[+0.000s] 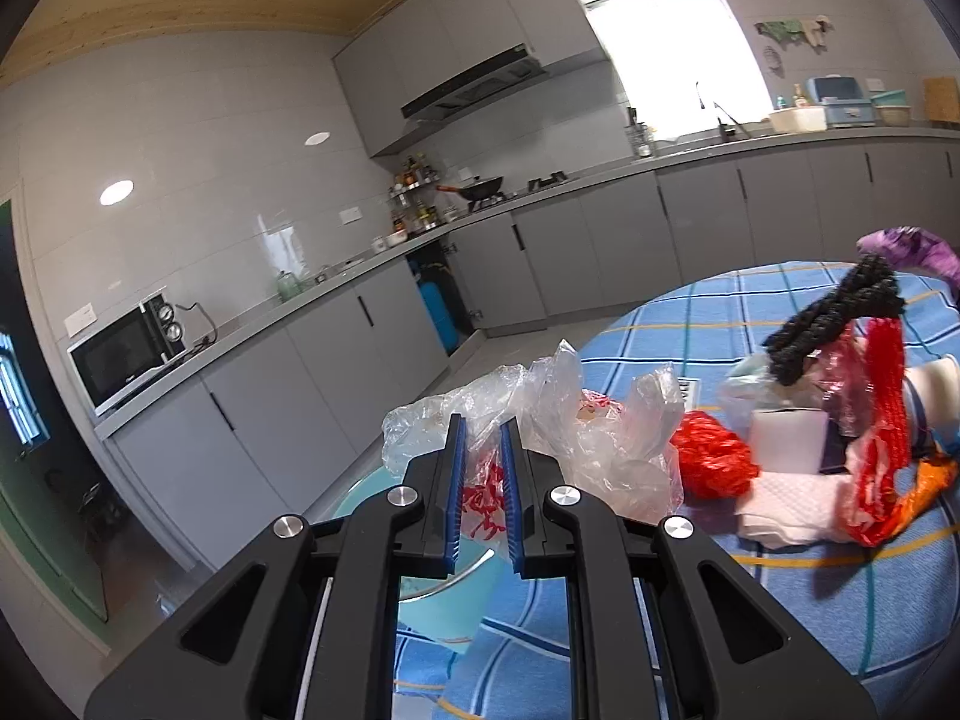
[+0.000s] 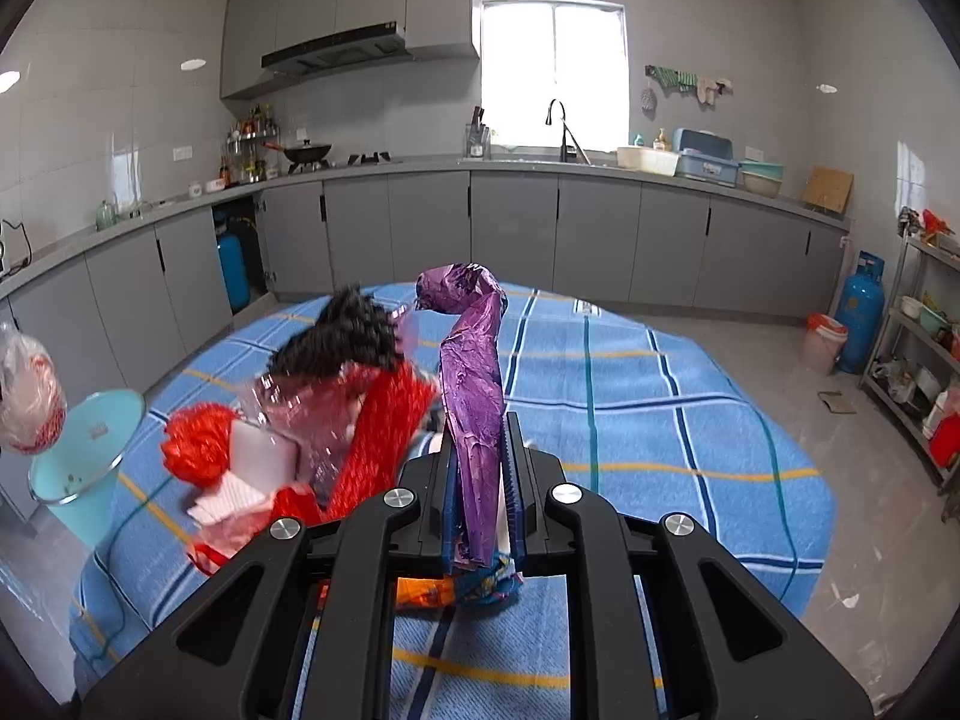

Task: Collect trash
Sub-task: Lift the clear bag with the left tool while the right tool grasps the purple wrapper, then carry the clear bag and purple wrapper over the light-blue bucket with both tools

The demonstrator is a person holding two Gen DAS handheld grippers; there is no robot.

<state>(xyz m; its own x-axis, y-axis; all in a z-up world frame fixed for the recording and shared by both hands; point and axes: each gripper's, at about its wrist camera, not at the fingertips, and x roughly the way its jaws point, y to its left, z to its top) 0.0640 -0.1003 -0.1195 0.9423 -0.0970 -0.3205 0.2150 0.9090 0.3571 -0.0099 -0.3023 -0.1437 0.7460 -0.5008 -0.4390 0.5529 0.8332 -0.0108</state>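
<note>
My left gripper (image 1: 482, 420) is shut on a clear plastic bag with red print (image 1: 540, 420) and holds it above a light-blue trash bin (image 1: 447, 606) at the table's edge. In the right wrist view the bag (image 2: 27, 396) hangs over the bin (image 2: 84, 450) at far left. My right gripper (image 2: 480, 429) is shut on a crumpled purple wrapper (image 2: 471, 372) that sticks up between the fingers. A heap of trash (image 2: 336, 408) lies on the blue plaid tablecloth (image 2: 630, 396): black netting, red mesh, red plastic, white tissue, an orange packet.
The round table stands in a kitchen with grey cabinets (image 2: 510, 234) along the walls. A blue gas cylinder (image 2: 859, 312) and a small bin (image 2: 825, 339) stand on the floor at right, next to a metal shelf rack (image 2: 924, 372). A microwave (image 1: 123, 354) sits on the left counter.
</note>
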